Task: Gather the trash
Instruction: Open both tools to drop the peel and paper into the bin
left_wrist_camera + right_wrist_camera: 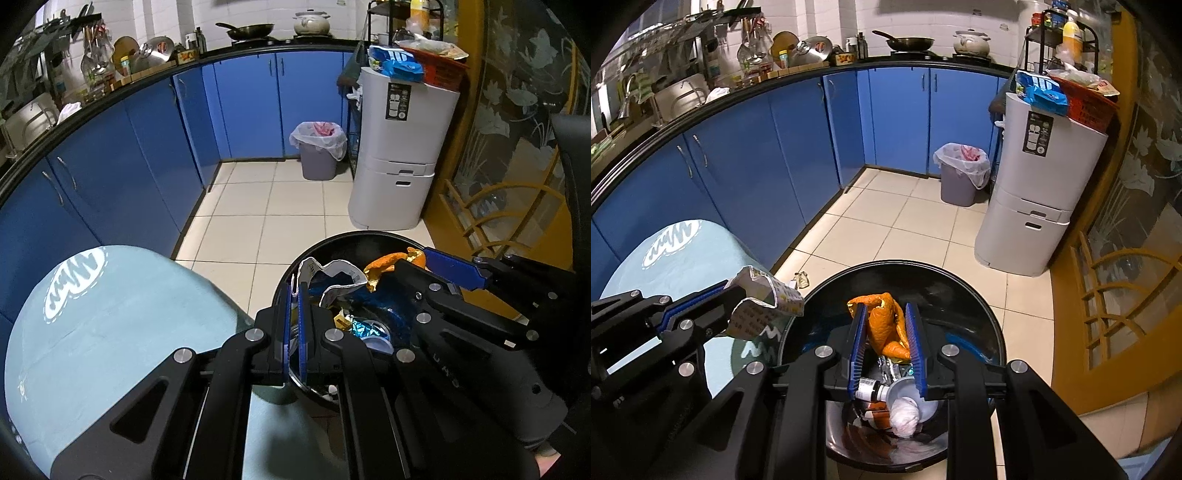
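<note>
A black round trash bin [369, 238] [960, 280] stands on the floor below both grippers, with wrappers, a small bottle [870, 389] and a wad of tissue [905, 415] inside. My left gripper [294, 291] is shut on a crumpled white printed carton [332, 275] [764, 306], held at the bin's left rim. My right gripper [886, 314] [424, 264] is shut on a piece of orange peel [884, 328] [384, 263], held over the bin's opening.
A light blue cloth-covered table [110, 325] is at left. Blue cabinets [147, 147] run along the left and back. A grey bin with a white liner [319, 151] and a white tall appliance [402, 147] stand ahead. A scrap [802, 277] lies on the tiled floor.
</note>
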### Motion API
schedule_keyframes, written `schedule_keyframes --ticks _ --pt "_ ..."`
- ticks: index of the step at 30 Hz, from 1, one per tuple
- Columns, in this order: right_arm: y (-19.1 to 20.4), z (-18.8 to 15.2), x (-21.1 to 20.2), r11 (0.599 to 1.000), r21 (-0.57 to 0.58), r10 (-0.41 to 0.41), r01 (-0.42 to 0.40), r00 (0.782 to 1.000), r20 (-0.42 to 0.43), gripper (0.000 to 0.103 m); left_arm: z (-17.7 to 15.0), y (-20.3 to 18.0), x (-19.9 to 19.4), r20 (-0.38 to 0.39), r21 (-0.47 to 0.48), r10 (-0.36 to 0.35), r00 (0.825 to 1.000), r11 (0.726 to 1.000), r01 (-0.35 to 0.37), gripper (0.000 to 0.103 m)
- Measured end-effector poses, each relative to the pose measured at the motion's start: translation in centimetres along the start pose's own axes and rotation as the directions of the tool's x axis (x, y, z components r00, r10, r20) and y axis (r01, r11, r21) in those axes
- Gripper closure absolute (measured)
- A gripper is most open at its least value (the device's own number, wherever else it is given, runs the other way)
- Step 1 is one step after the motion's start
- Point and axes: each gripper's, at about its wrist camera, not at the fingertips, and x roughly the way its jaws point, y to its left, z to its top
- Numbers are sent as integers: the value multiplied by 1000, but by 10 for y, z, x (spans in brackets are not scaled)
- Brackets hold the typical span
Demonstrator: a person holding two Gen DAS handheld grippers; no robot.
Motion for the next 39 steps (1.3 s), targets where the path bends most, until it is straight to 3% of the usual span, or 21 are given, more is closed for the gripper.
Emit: schedule_keyframes --ticks 21,35,38,39 --pt "-27 0 15 999 46 -25 26 999 -22 82 11 -20 22 -26 23 -36 999 999 37 99" --pt "-33 -3 35 996 80 -22 29 996 -87 78 11 -7 37 -79 -38 -42 996 999 39 94" --pt "-34 -3 36 996 84 -33 40 995 -90 26 10 -2 40 -98 -68 -58 993 996 52 91" --pt "-35 -3 35 995 84 -40 46 996 -79 25 10 1 39 -89 -82 -48 995 996 41 89"
